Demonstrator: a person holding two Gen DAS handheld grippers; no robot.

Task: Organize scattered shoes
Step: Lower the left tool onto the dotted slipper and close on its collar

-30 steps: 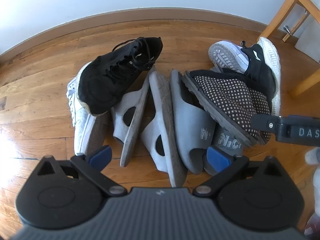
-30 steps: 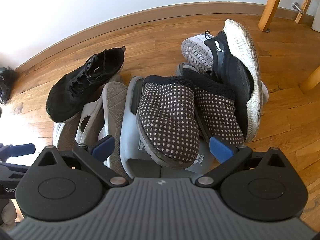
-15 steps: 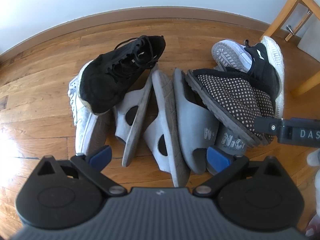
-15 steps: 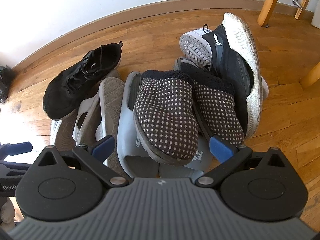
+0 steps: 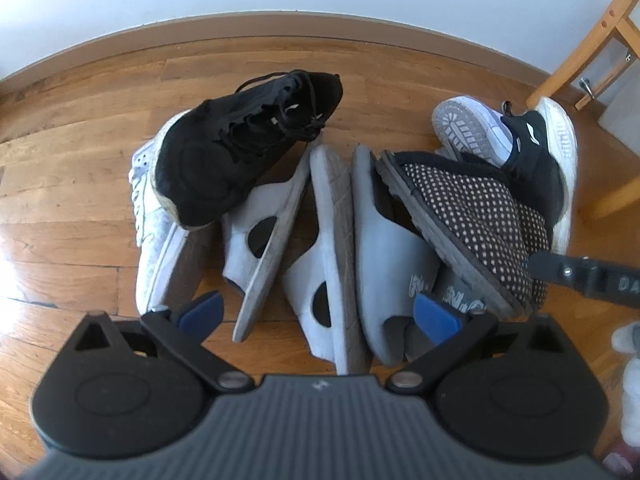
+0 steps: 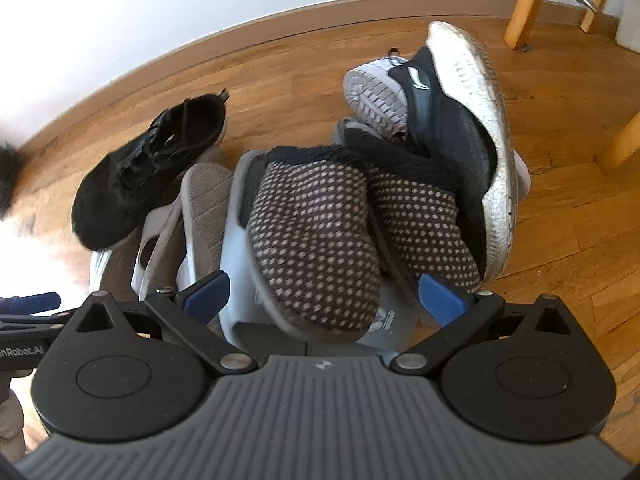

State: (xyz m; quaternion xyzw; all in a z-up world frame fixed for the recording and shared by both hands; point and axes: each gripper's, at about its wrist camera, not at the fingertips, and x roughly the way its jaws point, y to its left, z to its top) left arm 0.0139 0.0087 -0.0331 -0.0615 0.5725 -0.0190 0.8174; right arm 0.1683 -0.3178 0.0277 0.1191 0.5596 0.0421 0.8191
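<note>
Left wrist view: left gripper (image 5: 316,312) spread wide, blue pads (image 5: 200,309) apart, nothing between them; it hangs over a shoe pile on the wood floor (image 5: 72,184); no container in view. Black lace-up sneaker (image 5: 236,152) lies on a white sneaker (image 5: 156,232) at left; two grey slides (image 5: 272,236) tipped on edge in the middle; a third grey slide (image 5: 388,248) sits flat beside them under a dotted slipper (image 5: 472,220); black-and-white trainer (image 5: 544,160) on its side at far right, a white sole (image 5: 464,128) behind it. Right wrist view: right gripper (image 6: 324,292) likewise wide open and empty, just above two dotted slippers (image 6: 316,236) lying side by side; trainer leans against the right one. Chair legs (image 6: 524,4) stand near the baseboard (image 6: 280,28), beyond the pile.
</note>
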